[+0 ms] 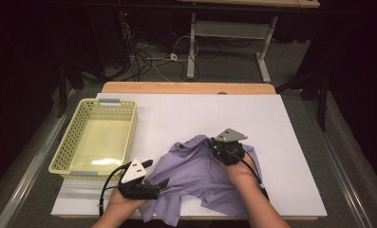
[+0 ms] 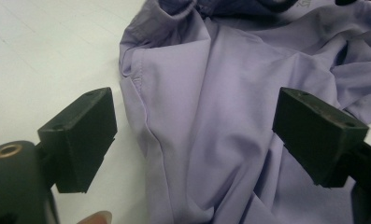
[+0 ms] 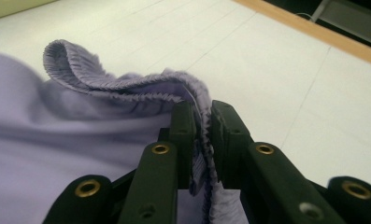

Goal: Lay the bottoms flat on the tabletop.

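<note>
Pinching hard now — the right gripper (image 3: 202, 126) has its two black jaws pressed together on the ribbed edge of the purple shirt (image 1: 200, 175), the fabric squeezed flat between the pads in the lower middle of the right gripper view, with a curl of that ribbed edge arching away toward the upper left. From the high view, that right gripper (image 1: 213, 144) sits at the upper end of the garment, just right of centre frame.

Over to the left gripper (image 1: 158, 174) at the lower left of the high view — jaws spread wide, gripping nothing. Its own view shows the pads (image 2: 87, 135) far apart at either side of the frame, the rumpled shirt (image 2: 220, 116) lying below and between them, untouched.

That shirt lies crumpled on the white table (image 1: 281, 142), lower centre of the high view. A yellow perforated basket (image 1: 67, 147) sits at the left, well apart from the cloth.
</note>
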